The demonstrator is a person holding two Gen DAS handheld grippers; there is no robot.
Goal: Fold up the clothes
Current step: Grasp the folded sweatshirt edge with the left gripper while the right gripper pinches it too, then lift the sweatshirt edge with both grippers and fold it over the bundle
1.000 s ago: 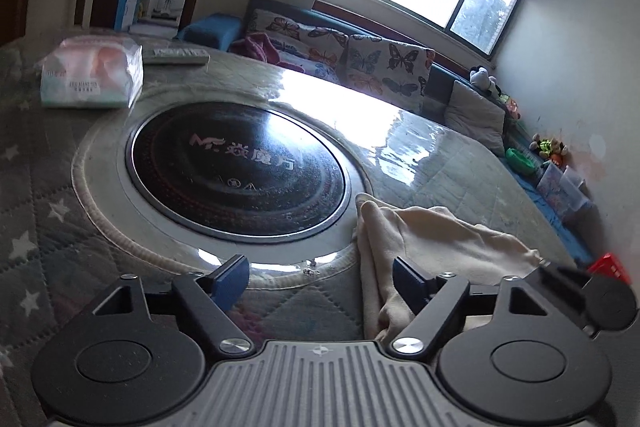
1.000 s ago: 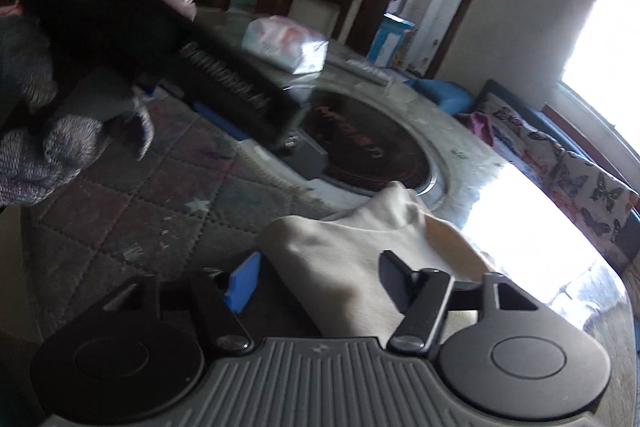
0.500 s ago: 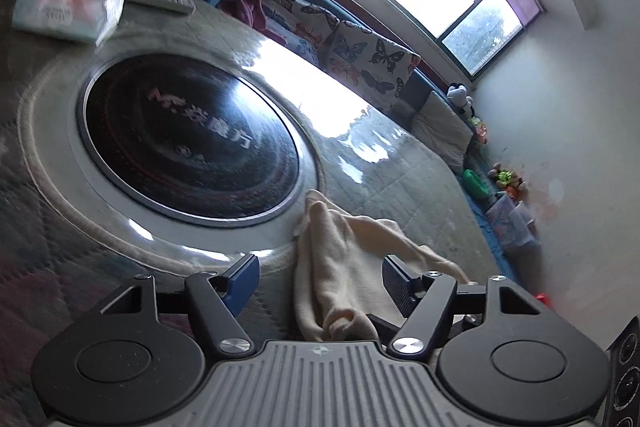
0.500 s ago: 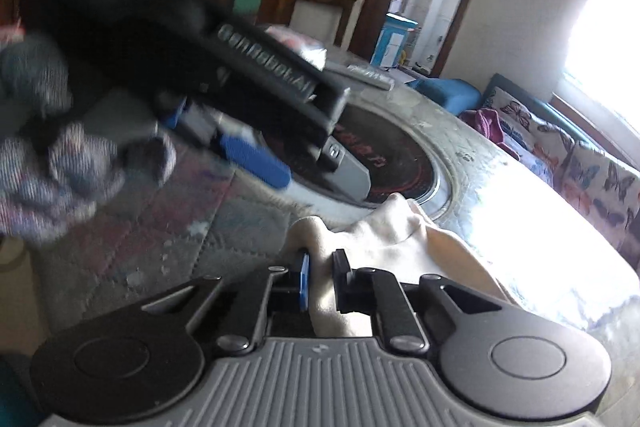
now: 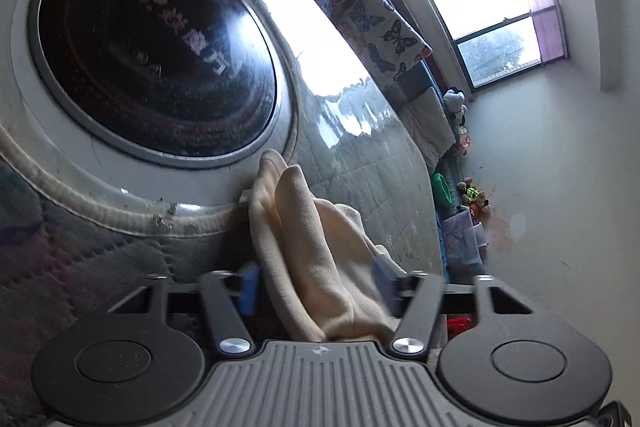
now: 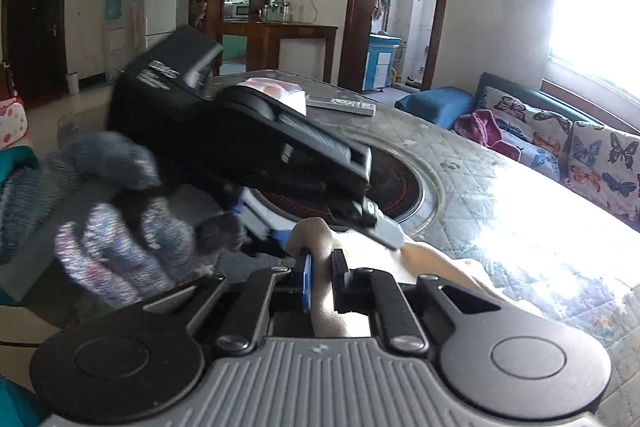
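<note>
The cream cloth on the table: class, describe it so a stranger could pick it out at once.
Find the round quilted table with the black glass cooktop set in its middle. Just past the cooktop's rim lies the cream cloth, bunched into upright folds. It is the only plain, pale, soft thing there.

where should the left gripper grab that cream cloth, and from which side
Grip the raised ridge of the cream cloth that stands between the left gripper's open fingers, near the end close to the camera. Come in straight along the ridge, from the table's near edge. The fold is bunched upright and narrow there, so it likely fits the jaws. The right gripper already pinches another fold.
</note>
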